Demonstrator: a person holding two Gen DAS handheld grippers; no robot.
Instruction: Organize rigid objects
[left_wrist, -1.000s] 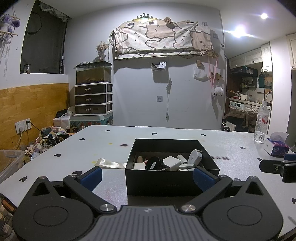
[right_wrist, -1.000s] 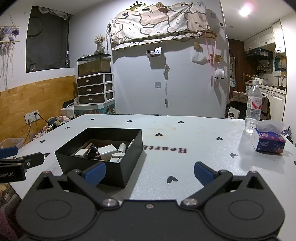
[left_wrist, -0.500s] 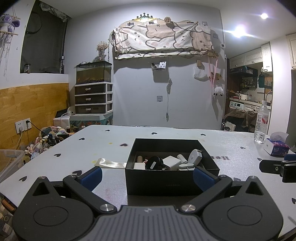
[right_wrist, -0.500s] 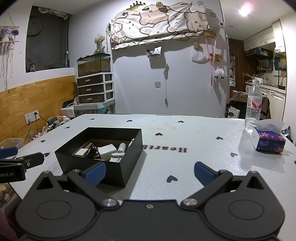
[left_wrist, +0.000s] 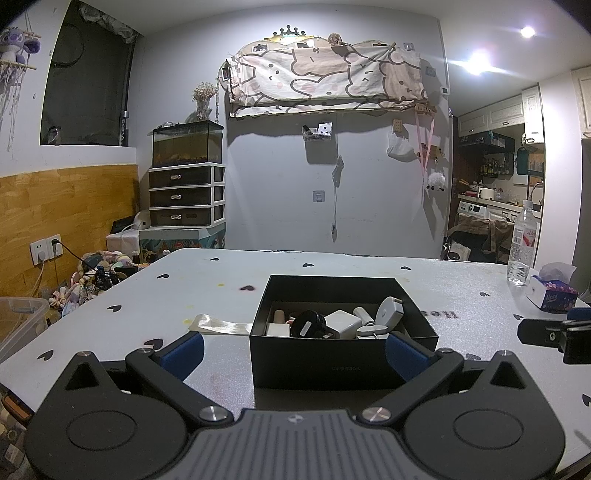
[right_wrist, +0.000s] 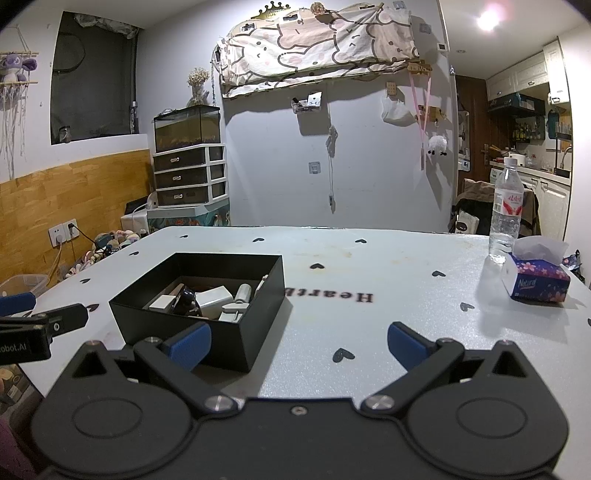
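Both the left gripper (left_wrist: 293, 349) and right gripper (right_wrist: 299, 341) gape wide, holding nothing. The black box (left_wrist: 343, 354) sits on the table (right_wrist: 388, 280), small items jumbled inside — reaching in could snag neighbours or shove the light box.

1 black box (left_wrist: 343, 354), 1 water bottle (right_wrist: 506, 206), 1 tissue pack (right_wrist: 537, 282), 2 claws (left_wrist: 293, 349)

box (left_wrist: 343, 354): matt black card, smooth | table (right_wrist: 369, 332): pale grainy cover, faint sparkle | water bottle (right_wrist: 506, 210): clear glossy plastic | tissue pack (right_wrist: 537, 284): glossy printed wrap | fingertips (left_wrist: 183, 350): matt blue pads
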